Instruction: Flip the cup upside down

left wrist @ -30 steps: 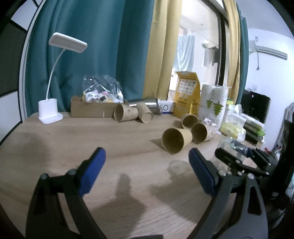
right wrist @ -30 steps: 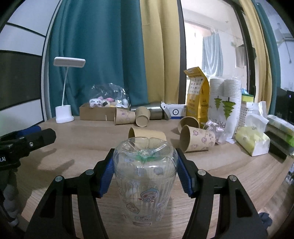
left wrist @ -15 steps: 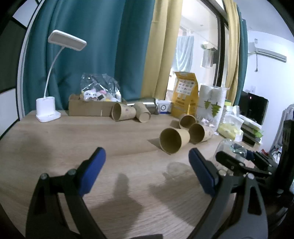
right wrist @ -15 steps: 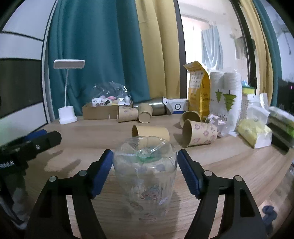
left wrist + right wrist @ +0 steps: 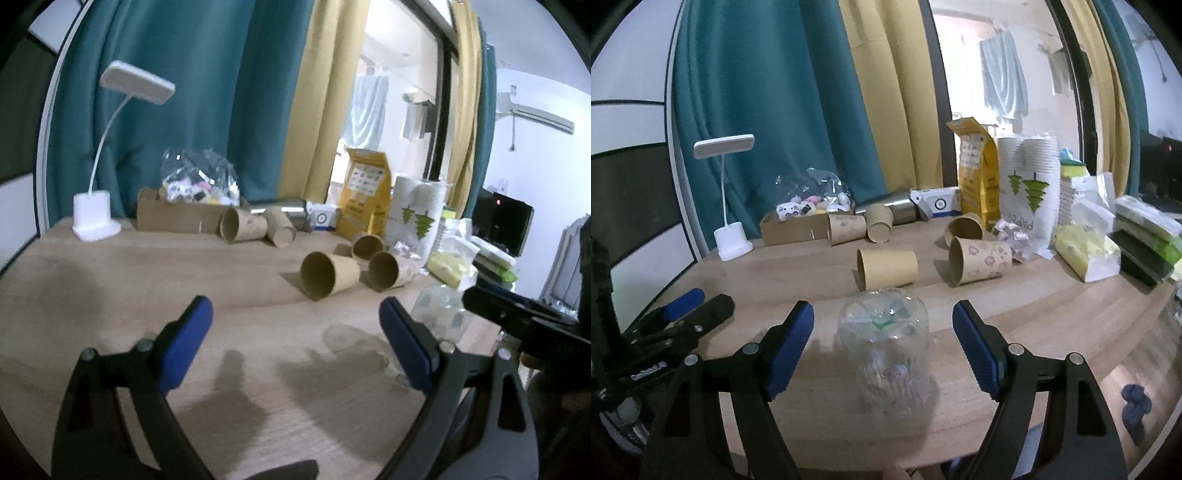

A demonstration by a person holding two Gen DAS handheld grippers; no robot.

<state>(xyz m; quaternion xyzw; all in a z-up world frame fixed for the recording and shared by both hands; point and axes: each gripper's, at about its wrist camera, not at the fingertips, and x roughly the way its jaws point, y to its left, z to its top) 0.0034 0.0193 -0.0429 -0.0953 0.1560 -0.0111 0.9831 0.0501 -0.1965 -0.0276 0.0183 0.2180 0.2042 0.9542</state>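
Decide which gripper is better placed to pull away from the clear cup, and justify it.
Right. The right gripper is open around the clear cup, which stands base-up on the table. The left gripper is open, off to the side.

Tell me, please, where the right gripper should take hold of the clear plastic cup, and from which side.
Grip the clear plastic cup low on its ribbed wall, approaching level from the near side. It stands base-up between the open fingers of the right gripper; its domed top would probably slip.

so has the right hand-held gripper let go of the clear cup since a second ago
Yes. The right hand-held gripper has opened: its pads now stand clear of the clear cup, which sits upside down on the table.
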